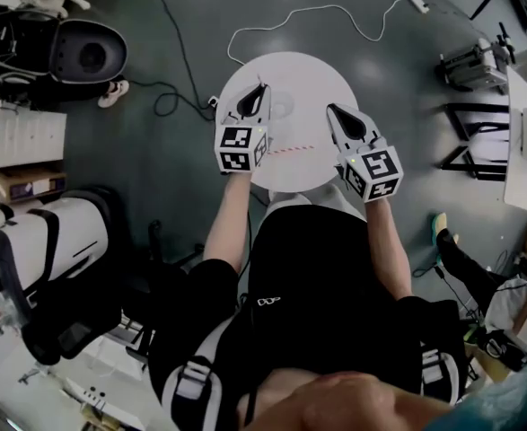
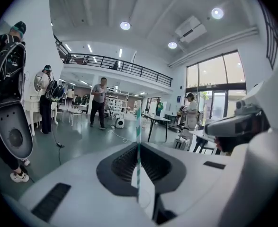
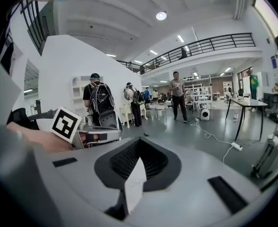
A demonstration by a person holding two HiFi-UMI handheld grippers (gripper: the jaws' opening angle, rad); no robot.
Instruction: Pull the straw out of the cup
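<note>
Pinching a thin, teal-striped straw (image 2: pixel 138 136) upright: the left gripper (image 1: pixel 263 86).

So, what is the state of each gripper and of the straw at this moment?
left gripper: shut on the straw.
straw: clamped between the left jaws, standing crosswise to them, both ends free.
right gripper: shut, nothing between its jaws.

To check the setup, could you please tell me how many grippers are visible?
2: the left gripper over the table's left, holding a straw; the right gripper over its right, shut, empty.
</note>
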